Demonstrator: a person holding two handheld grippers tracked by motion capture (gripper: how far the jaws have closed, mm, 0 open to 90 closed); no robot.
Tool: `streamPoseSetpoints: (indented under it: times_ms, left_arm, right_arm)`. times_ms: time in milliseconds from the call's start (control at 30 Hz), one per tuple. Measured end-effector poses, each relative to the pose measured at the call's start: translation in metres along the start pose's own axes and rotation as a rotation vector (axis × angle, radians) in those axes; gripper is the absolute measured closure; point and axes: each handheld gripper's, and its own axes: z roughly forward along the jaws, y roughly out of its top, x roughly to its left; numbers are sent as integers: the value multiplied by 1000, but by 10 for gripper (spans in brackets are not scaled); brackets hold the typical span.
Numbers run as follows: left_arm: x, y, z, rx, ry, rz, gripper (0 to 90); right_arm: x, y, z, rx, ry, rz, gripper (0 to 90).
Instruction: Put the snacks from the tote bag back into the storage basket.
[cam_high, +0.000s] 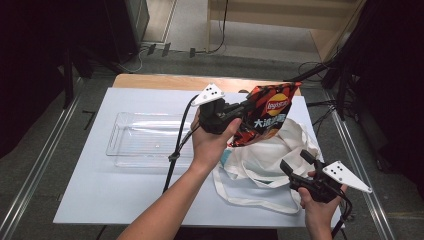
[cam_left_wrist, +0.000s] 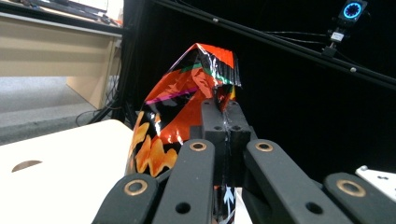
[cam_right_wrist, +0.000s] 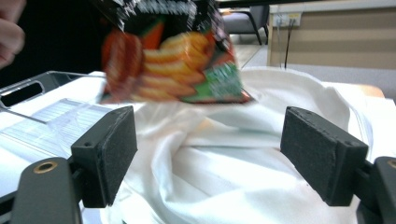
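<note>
High view: the left claw (cam_high: 245, 106) is clamped on the edge of the chips bag (cam_high: 267, 114), holding it in the air above the white tote bag (cam_high: 272, 155) on the worktop (cam_high: 100, 190). The right claw (cam_high: 295, 162) stands wide with nothing between its jaws, just beside the tote bag.

Grey floor (cam_high: 200, 30), black curtains (cam_high: 30, 60), wooden furniture (cam_high: 290, 15) beyond.
</note>
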Motion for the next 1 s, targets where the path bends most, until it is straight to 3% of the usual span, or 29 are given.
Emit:
streamPoseSetpoints:
  times_ms: [100, 733, 1000]
  left_arm:
    - [3, 4, -7, -5, 4, -12, 900]
    - [27, 20, -62, -23, 42, 51, 900]
    - [37, 24, -83, -45, 62, 43, 900]
  right_arm:
    - [-3, -5, 2, 12, -3, 15, 173]
    - [0, -13, 7, 43, -21, 4, 180]
    - [0, -14, 7, 48, -25, 6, 180]
